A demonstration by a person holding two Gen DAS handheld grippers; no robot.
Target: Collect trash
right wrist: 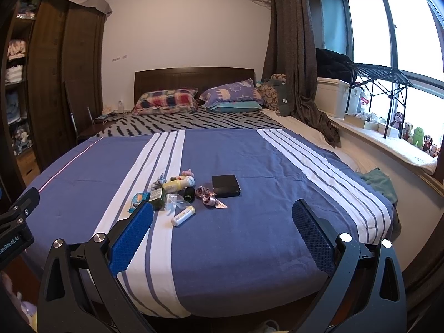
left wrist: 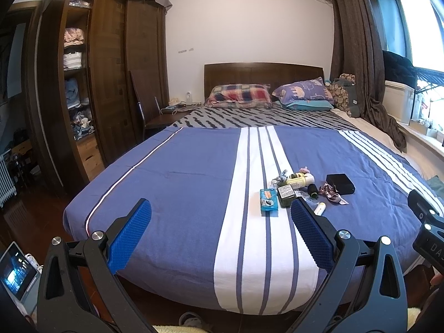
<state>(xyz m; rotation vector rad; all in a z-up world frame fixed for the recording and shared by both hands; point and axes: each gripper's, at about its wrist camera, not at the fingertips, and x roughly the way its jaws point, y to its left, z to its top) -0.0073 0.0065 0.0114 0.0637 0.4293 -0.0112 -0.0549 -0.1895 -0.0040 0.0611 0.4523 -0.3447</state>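
Observation:
A cluster of small items lies on the blue striped bedspread (left wrist: pixel 180 166) (right wrist: pixel 249 236). It holds a blue packet (left wrist: pixel 268 199) (right wrist: pixel 138 199), a dark green box with a QR label (left wrist: pixel 286 195) (right wrist: pixel 158 196), a pale yellow bottle (left wrist: pixel 299 181) (right wrist: pixel 177 184), a black spool (left wrist: pixel 312 190) (right wrist: pixel 189 193), a black box (left wrist: pixel 340 184) (right wrist: pixel 225 185), crumpled pink wrappers (left wrist: pixel 331 192) (right wrist: pixel 208 197) and a white tube (left wrist: pixel 319 209) (right wrist: pixel 183 216). My left gripper (left wrist: pixel 220 216) hovers open short of the cluster. My right gripper (right wrist: pixel 223 216) is open too, nothing between its fingers.
Pillows (left wrist: pixel 240 95) and a dark headboard (left wrist: pixel 263 73) stand at the far end. A wooden wardrobe (left wrist: pixel 111 77) fills the left side. A window ledge (right wrist: pixel 388 141) with boxes and toys runs along the right. A green cloth (right wrist: pixel 380 183) lies at the bed's right edge.

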